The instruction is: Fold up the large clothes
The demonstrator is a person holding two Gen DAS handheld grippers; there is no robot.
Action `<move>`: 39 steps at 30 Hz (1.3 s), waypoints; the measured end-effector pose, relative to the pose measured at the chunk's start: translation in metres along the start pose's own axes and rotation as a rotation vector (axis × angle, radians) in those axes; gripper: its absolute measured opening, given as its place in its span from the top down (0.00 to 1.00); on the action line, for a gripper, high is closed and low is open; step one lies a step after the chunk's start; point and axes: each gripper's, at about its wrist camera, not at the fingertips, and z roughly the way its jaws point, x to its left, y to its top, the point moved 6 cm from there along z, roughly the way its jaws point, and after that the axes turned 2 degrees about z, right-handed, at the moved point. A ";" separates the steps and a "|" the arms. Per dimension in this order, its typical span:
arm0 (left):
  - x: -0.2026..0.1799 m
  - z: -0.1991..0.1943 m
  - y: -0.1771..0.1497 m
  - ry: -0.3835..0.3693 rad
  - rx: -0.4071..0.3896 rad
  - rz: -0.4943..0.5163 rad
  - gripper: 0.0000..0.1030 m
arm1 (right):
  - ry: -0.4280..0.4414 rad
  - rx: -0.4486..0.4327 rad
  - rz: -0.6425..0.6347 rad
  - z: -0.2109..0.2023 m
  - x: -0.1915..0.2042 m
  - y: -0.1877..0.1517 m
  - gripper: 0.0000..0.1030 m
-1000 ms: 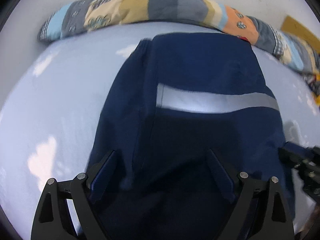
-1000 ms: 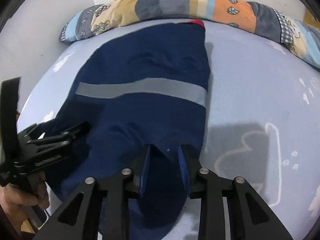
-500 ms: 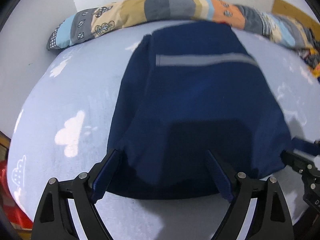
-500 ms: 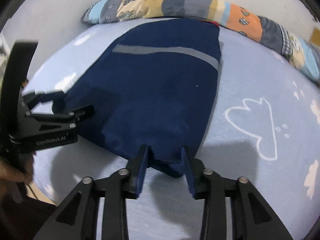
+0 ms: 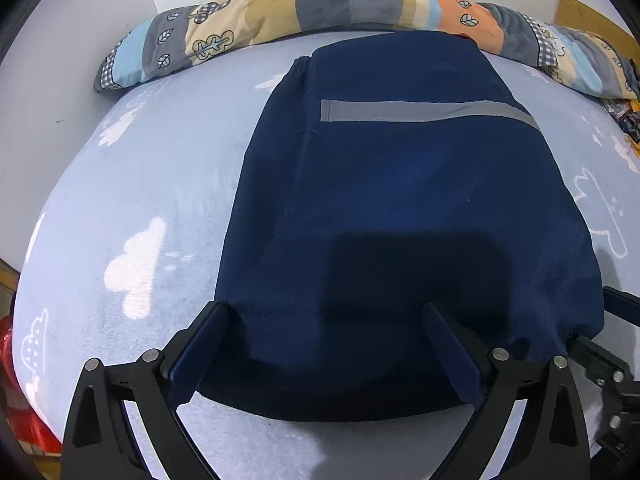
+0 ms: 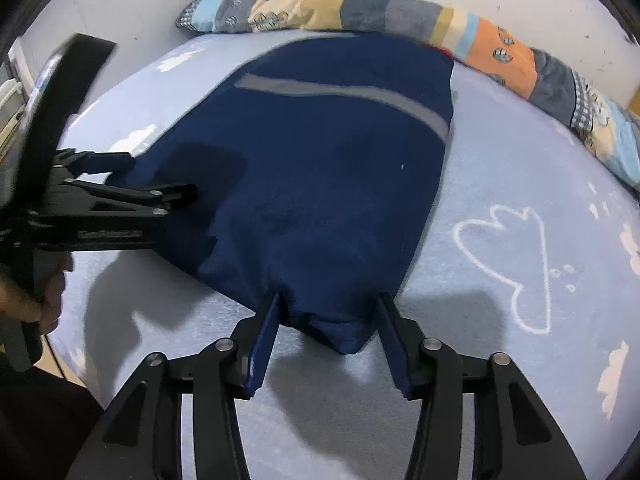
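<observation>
Letting go of the folded blue garment (image 5: 400,208) on the bed (image 5: 152,184).
Right tool (image 6: 328,320) just spread wide; left tool (image 5: 324,340) spread too, both by its near edge. This fold looks done.

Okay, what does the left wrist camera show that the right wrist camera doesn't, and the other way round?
Only the left wrist view shows the red object at the bed's left edge and the gathered cuff at the far left of the navy garment.

Only the right wrist view shows a hand holding the left gripper from the side, and the big outlined cloud whole.

Both show the garment lying flat, its grey stripe, the patchwork bolster, the blue sheet, and both grippers open.
</observation>
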 end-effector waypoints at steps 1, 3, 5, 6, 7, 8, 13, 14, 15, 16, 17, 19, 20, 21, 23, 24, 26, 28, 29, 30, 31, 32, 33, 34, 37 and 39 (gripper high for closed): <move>0.001 0.000 0.002 -0.002 -0.002 0.001 0.03 | -0.014 -0.028 -0.014 -0.007 0.002 0.003 0.54; 0.002 -0.002 0.004 -0.007 -0.012 0.002 0.06 | -0.023 -0.090 -0.025 -0.020 0.003 0.008 0.54; 0.002 -0.006 0.009 -0.015 -0.043 0.004 0.06 | -0.015 -0.145 -0.015 -0.030 0.002 0.016 0.54; 0.002 -0.006 0.009 -0.019 -0.051 0.006 0.06 | -0.023 -0.161 -0.008 -0.031 0.000 0.019 0.54; 0.001 -0.006 0.010 -0.020 -0.055 0.011 0.06 | -0.034 -0.161 -0.008 -0.029 -0.002 0.021 0.57; 0.000 -0.004 0.010 -0.015 -0.051 0.020 0.06 | -0.049 -0.146 -0.013 -0.023 -0.003 0.022 0.65; -0.002 0.003 0.009 -0.001 -0.043 0.049 0.04 | -0.082 -0.079 -0.042 -0.002 0.000 0.019 0.76; -0.002 0.004 0.009 -0.004 -0.039 0.046 0.04 | -0.097 -0.084 -0.060 -0.002 0.003 0.020 0.76; -0.002 0.004 0.010 -0.005 -0.038 0.045 0.04 | -0.107 -0.085 -0.070 -0.001 0.004 0.021 0.76; -0.001 0.005 0.010 -0.007 -0.038 0.043 0.04 | -0.115 -0.084 -0.077 -0.001 0.004 0.020 0.76; -0.001 0.005 0.012 -0.008 -0.037 0.042 0.04 | -0.120 -0.084 -0.082 0.000 0.004 0.020 0.75; -0.001 0.005 0.012 -0.009 -0.035 0.042 0.04 | -0.127 -0.083 -0.090 0.001 0.005 0.020 0.75; -0.001 0.006 0.013 -0.010 -0.035 0.042 0.04 | -0.127 -0.083 -0.091 0.001 0.006 0.021 0.75; -0.001 0.006 0.013 -0.011 -0.034 0.042 0.04 | -0.127 -0.083 -0.091 0.001 0.006 0.021 0.75; 0.000 0.007 0.013 -0.013 -0.033 0.041 0.04 | -0.130 -0.083 -0.093 0.001 0.007 0.020 0.75; 0.000 0.007 0.014 -0.013 -0.032 0.041 0.04 | -0.131 -0.083 -0.095 0.002 0.006 0.020 0.75; 0.000 0.007 0.014 -0.014 -0.032 0.040 0.04 | -0.134 -0.084 -0.098 0.001 0.007 0.019 0.75; 0.000 0.007 0.014 -0.013 -0.033 0.042 0.04 | -0.135 -0.083 -0.100 0.002 0.007 0.020 0.74; 0.000 0.007 0.014 -0.012 -0.033 0.042 0.04 | -0.135 -0.083 -0.101 0.002 0.006 0.020 0.74; 0.000 0.007 0.013 -0.012 -0.033 0.042 0.04 | -0.135 -0.083 -0.100 0.003 0.006 0.020 0.74; 0.000 0.008 0.014 -0.011 -0.033 0.042 0.04 | -0.136 -0.083 -0.101 0.003 0.006 0.020 0.74; 0.000 0.008 0.013 -0.011 -0.033 0.042 0.04 | -0.137 -0.083 -0.102 0.002 0.006 0.020 0.74; 0.000 0.008 0.013 -0.011 -0.032 0.042 0.04 | -0.137 -0.083 -0.102 0.002 0.006 0.020 0.74; 0.000 0.008 0.013 -0.011 -0.032 0.042 0.03 | -0.137 -0.083 -0.102 0.002 0.006 0.020 0.74; 0.000 0.008 0.013 -0.011 -0.033 0.043 0.03 | -0.138 -0.083 -0.103 0.003 0.006 0.020 0.74; 0.000 0.008 0.013 -0.011 -0.033 0.042 0.03 | -0.138 -0.083 -0.101 0.002 0.006 0.020 0.74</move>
